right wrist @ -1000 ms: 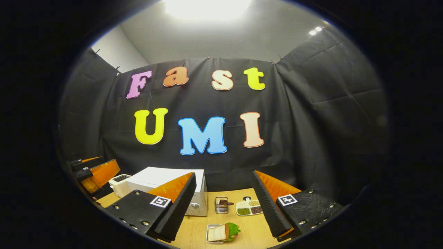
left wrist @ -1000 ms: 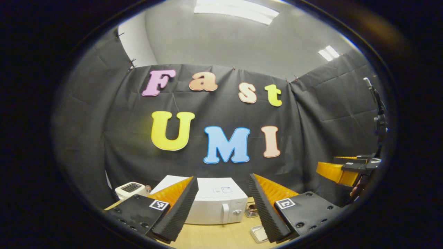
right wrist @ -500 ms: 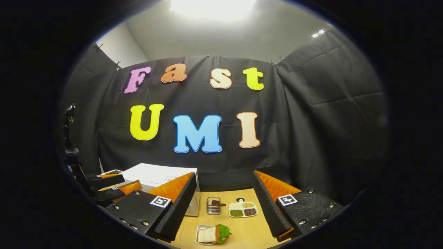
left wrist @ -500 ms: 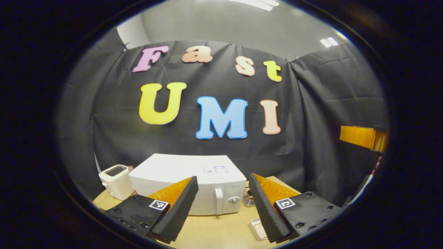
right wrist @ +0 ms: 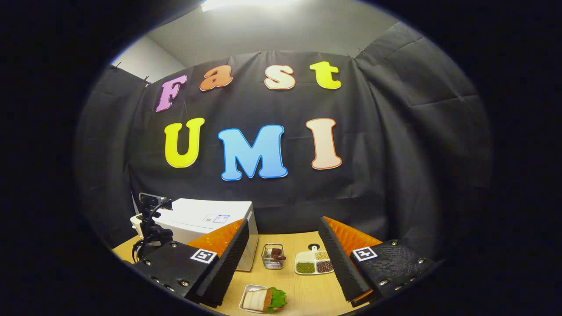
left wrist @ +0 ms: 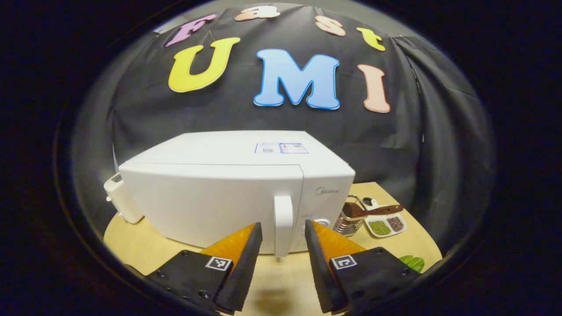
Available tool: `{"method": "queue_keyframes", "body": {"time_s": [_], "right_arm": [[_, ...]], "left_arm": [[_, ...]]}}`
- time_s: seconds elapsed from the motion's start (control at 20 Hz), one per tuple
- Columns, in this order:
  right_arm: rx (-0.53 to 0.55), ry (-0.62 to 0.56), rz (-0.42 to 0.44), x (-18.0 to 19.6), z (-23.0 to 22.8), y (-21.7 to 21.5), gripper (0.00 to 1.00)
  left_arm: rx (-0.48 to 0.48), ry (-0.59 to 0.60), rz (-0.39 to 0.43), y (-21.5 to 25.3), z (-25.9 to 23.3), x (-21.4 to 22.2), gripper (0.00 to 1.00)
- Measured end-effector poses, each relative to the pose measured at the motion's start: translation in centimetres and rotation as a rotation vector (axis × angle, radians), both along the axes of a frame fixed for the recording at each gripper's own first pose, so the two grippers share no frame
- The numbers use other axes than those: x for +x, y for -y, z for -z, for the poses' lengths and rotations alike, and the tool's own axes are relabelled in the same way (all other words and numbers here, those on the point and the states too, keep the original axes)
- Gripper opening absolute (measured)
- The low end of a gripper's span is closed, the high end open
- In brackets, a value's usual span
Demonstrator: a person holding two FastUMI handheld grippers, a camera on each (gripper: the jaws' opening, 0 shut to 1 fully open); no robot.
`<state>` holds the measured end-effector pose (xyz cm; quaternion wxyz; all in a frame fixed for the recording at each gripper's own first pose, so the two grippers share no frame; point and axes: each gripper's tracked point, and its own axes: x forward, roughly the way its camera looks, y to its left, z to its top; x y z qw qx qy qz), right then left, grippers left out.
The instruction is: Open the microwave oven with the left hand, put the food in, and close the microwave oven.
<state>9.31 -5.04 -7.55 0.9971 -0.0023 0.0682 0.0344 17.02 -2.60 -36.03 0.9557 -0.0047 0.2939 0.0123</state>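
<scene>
The white microwave (left wrist: 210, 193) stands shut on the wooden table (left wrist: 140, 250), close in front in the left gripper view. Its upright door handle (left wrist: 283, 210) rises right between the fingers of my left gripper (left wrist: 282, 230), which is open with a small gap on each side of the handle. In the right gripper view my right gripper (right wrist: 283, 224) hangs open and empty above the table. Below it a sandwich with lettuce (right wrist: 263, 299) lies on a small tray. The microwave (right wrist: 210, 217) sits to the left there, with the left gripper's rig (right wrist: 151, 224) in front of it.
A white toaster (left wrist: 117, 199) stands left of the microwave. A wire basket (right wrist: 273, 256) and a divided dish of seeds (right wrist: 314, 262) sit right of the microwave, behind the sandwich. Black cloth walls close the booth at the back and sides.
My left gripper has dropped and moved in close to the microwave, and its fingers have narrowed around the door handle. The right gripper has hardly moved, tilting slightly downward.
</scene>
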Motion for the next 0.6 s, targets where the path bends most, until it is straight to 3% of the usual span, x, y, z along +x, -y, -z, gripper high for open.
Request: {"method": "queue_keyframes", "body": {"time_s": [0.15, 0.2, 0.3, 0.5, 0.55, 0.6], "right_arm": [[-0.014, -0.021, -0.001, 1.2, 0.8, 1.5, 0.96], [-0.008, -0.028, -0.005, 1.5, 1.0, 1.8, 0.96], [0.007, -0.038, -0.006, 2.0, 1.4, 2.1, 0.96], [0.018, -0.028, 0.008, 2.0, 1.3, 1.7, 0.96], [0.015, -0.025, 0.010, 1.9, 1.3, 1.4, 0.96], [0.012, -0.022, 0.013, 1.7, 1.2, 1.0, 0.96]], "left_arm": [[0.034, -0.035, -0.026, -0.7, 2.1, 1.1, 0.68], [-0.008, -0.049, 0.016, 0.8, 2.6, 1.3, 0.69], [0.068, -0.047, 0.032, 1.0, 2.3, 1.4, 0.33], [0.042, -0.075, 0.042, 0.7, 2.3, 1.1, 0.13], [0.049, -0.077, 0.056, 0.7, 2.0, 0.7, 0.14], [0.043, -0.082, 0.068, 0.7, 2.2, 0.9, 0.06]]}}
